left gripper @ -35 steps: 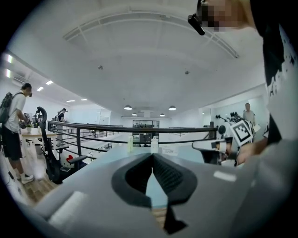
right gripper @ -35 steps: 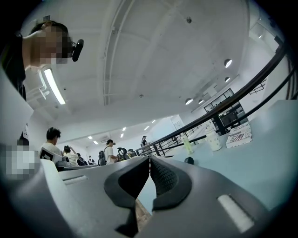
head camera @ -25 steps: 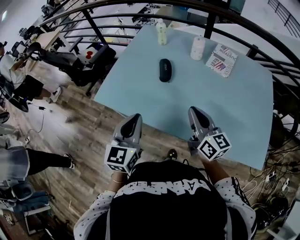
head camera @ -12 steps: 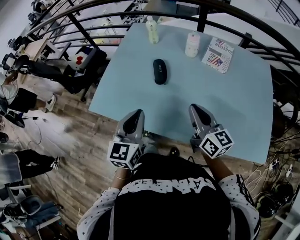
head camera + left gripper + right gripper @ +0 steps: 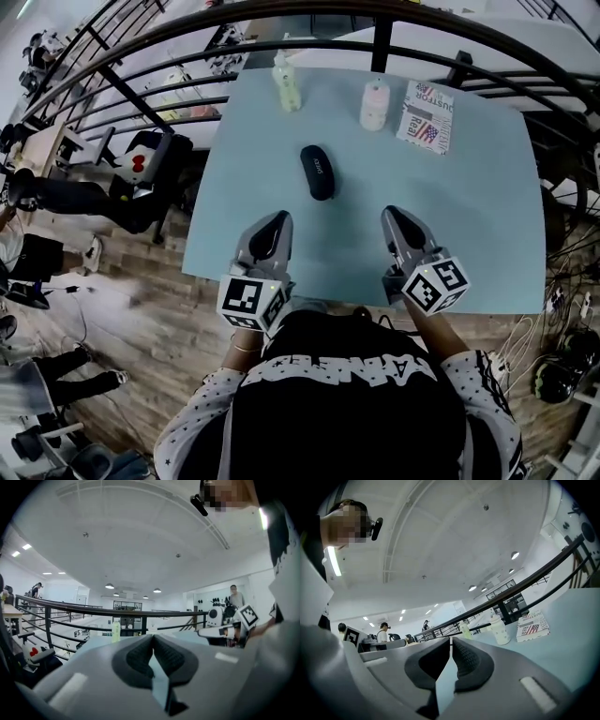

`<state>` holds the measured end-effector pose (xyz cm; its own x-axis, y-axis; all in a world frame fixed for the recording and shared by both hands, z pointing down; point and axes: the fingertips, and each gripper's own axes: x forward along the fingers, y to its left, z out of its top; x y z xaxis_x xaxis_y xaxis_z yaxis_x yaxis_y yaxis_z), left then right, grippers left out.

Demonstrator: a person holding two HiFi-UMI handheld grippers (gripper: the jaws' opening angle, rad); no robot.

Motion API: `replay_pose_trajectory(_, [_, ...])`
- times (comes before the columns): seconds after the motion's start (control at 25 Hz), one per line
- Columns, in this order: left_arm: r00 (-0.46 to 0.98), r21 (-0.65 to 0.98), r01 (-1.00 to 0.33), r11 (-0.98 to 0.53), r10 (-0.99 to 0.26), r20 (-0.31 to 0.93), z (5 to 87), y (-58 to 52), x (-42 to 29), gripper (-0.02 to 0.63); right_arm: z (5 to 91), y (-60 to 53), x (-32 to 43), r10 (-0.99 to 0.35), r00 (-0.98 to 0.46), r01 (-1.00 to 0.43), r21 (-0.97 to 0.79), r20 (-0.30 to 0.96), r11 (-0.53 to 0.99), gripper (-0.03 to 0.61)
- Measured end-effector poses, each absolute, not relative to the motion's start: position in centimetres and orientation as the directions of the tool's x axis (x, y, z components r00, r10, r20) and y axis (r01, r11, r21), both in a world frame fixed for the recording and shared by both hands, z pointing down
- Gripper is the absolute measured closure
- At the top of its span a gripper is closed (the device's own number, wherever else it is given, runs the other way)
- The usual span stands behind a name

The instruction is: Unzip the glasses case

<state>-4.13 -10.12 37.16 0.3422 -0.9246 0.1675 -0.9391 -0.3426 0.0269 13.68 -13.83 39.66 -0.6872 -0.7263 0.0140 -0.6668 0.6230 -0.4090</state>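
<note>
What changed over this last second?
The left gripper and right gripper moved forward over the near edge of the table, toward the glasses case. Nothing was taken hold of; both stay shut and empty. The case, green bottle, white bottle and printed box lie as before.

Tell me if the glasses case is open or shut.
Shut: the glasses case lies flat as one closed dark oval, no lid lifted.

You're in big open lab hall: black metal railing [image 5: 309, 17] curves across top of frame behind pale blue desk [image 5: 469, 216], wood-plank floor [image 5: 141, 309] lower left, people [image 5: 56, 195] with gear at left edge, loose cables [image 5: 521, 339] lower right, round ceiling lights [image 5: 109, 586] overhead.
</note>
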Motion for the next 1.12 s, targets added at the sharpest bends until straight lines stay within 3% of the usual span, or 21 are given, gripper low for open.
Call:
replay_pose_trajectory(0.64, [0.428,0.032,-0.902,-0.431,-0.882,0.197,38.8,-17.2,-12.4,0.614,41.3,-19.6,5.9,-0.798,-0.599,-0.746,-0.412,0.071,0.523,0.565])
replay_pose_trajectory(1.12, [0.474,0.071,-0.880,-0.469,-0.859,0.193,40.9,-19.9,-16.8,0.614,45.4,-22.0,1.1,-0.818,-0.538,-0.820,-0.352,0.203,0.451,0.512])
